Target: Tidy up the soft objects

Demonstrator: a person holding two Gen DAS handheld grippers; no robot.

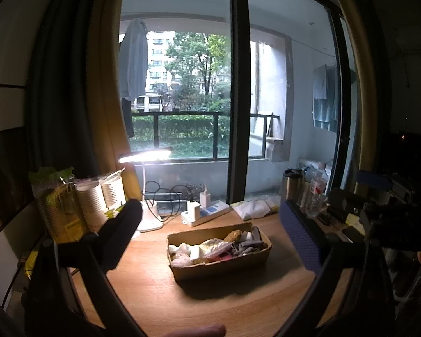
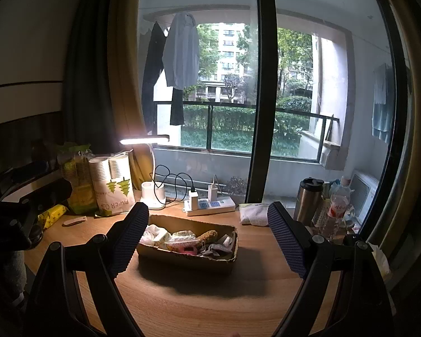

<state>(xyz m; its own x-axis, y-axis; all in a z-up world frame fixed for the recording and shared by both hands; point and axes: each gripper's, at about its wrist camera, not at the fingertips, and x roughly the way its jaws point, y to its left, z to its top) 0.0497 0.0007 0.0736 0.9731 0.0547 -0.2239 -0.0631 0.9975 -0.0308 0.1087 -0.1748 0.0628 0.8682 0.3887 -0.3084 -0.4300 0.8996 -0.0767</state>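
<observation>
A shallow, open cardboard box (image 1: 220,264) sits near the middle of a wooden table (image 1: 165,295), its long side running left to right and slightly angled. It is filled with a loose jumble of soft objects (image 1: 213,248): white crumpled cloth at the left end, a pale cream piece and something pink in the middle, a tan, rough-textured lump toward the far side, and grey knitted fabric at the right end. The pieces overlap, so their exact shapes are hard to tell. The box casts a dark shadow on the near side.

From the right wrist view the same box (image 2: 188,258) lies between the two fingers, farther off and not touched by them. The right gripper (image 2: 209,241) has its blue ribbed fingers (image 2: 287,241) spread wide apart, holding nothing. The left gripper (image 1: 210,238) likewise has its fingers (image 1: 300,238) wide apart and empty, with the box beyond them.

Behind the box, a white power strip (image 2: 210,206) with plugged-in chargers lies on the table, and to its left stands a lit white desk lamp (image 2: 146,140) with black cables looped beside it. Farther left stand packs of paper cups (image 2: 112,185). To the right of the power strip lies a folded white cloth (image 2: 254,213), and beyond it a metal tumbler (image 2: 308,199) and a plastic bottle (image 2: 338,205). A large window (image 2: 233,84) at the far side shows a balcony with hanging clothes and green trees.
</observation>
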